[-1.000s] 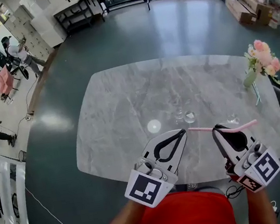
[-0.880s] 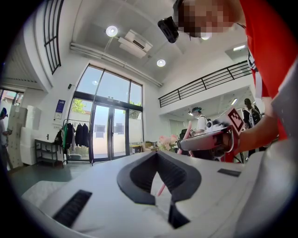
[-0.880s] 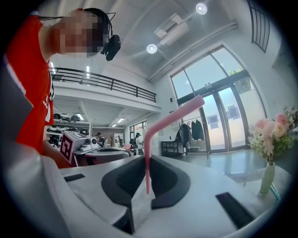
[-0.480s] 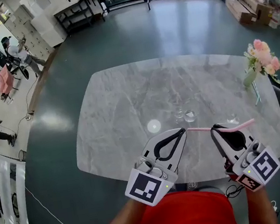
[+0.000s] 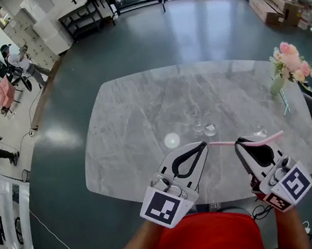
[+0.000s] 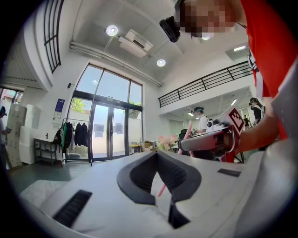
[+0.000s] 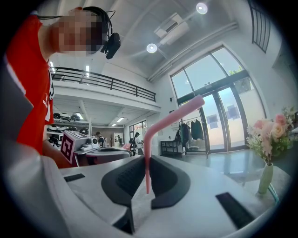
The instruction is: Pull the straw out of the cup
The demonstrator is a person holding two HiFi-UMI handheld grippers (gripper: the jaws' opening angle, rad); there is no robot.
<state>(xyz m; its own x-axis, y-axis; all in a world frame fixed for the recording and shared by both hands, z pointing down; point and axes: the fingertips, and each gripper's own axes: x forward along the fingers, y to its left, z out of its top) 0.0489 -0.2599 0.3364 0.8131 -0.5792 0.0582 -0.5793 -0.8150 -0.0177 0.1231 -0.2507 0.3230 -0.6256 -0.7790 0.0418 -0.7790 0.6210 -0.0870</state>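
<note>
The pink bendy straw [image 5: 252, 141] hangs level above the front of the grey marble table [image 5: 132, 124], out of any cup. My right gripper [image 5: 238, 142] is shut on it near the middle. In the right gripper view the straw [image 7: 148, 158] stands upright between the pads and bends away at the top. My left gripper [image 5: 205, 145] has its fingertips together, and the straw's left end sits just past them; contact cannot be told. In the left gripper view a bit of straw [image 6: 161, 189] shows beyond the shut left gripper [image 6: 157, 153]. A clear glass cup [image 5: 259, 132] stands behind the straw.
Two more small clear glasses [image 5: 204, 127] stand at mid table, with a bright round spot [image 5: 171, 141] to their left. A vase of pink flowers [image 5: 291, 69] stands at the table's right edge. People move about at the far left of the room.
</note>
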